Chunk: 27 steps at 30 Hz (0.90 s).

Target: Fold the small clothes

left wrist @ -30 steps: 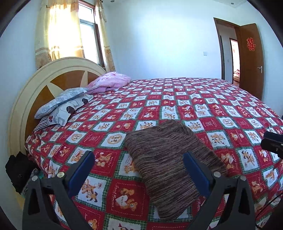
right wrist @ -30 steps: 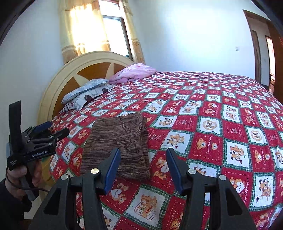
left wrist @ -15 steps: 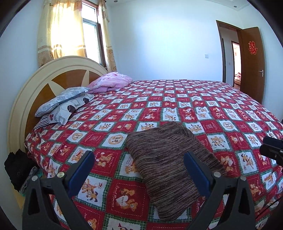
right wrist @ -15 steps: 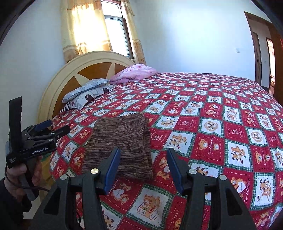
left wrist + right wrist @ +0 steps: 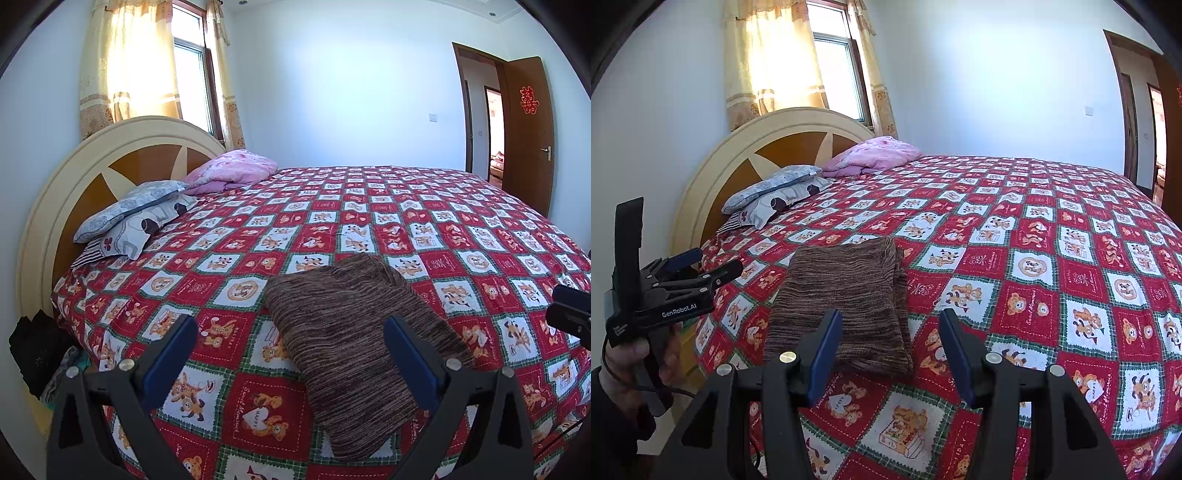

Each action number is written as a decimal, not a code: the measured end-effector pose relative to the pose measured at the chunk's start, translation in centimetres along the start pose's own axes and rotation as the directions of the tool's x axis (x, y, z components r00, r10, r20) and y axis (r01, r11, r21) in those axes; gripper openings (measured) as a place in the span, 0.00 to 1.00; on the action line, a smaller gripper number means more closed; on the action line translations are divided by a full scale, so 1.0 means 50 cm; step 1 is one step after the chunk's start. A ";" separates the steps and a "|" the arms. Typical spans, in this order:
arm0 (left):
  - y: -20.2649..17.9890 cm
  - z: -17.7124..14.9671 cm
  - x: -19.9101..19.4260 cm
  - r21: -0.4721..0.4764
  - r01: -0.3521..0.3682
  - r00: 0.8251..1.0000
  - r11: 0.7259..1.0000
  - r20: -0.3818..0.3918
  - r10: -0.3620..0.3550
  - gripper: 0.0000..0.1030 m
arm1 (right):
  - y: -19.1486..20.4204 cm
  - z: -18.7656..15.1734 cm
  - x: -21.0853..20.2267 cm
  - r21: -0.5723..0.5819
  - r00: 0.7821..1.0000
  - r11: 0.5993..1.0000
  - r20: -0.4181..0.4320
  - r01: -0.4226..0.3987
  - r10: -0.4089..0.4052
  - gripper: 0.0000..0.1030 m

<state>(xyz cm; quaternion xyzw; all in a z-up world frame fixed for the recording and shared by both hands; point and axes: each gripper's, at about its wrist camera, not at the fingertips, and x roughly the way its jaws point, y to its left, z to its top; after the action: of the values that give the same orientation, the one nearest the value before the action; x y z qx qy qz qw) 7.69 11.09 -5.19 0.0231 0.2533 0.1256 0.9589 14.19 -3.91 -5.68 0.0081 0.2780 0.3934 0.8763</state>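
Bed: red-and-white teddy-bear patchwork bedspread (image 5: 369,206) carries everything; cream-and-brown round headboard (image 5: 783,147) at its far end.
Garment: brown striped knit garment (image 5: 343,332) lies folded flat near the bed's near edge, toward the headboard-side corner.
Change: over the last sec both views pulled back and up a bit; garment hasn't shifted.
L gripper (image 5: 291,362): fingers spread, holding nothing, above the near edge.
R gripper (image 5: 890,354): fingers apart, empty, clear of the fabric.
Meaning: you've prob. finished this fold.
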 end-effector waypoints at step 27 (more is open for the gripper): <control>0.002 0.011 -0.013 -0.031 0.006 0.999 0.999 0.034 -0.005 1.00 | 0.032 0.005 -0.040 -0.067 0.996 0.998 0.093 0.009 -0.003 0.55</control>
<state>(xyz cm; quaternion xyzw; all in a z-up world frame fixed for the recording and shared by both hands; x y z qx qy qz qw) 7.40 11.02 -4.37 0.0094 0.2351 0.1265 0.9637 12.13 -4.16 -4.13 -0.0041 0.2234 0.3992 0.8892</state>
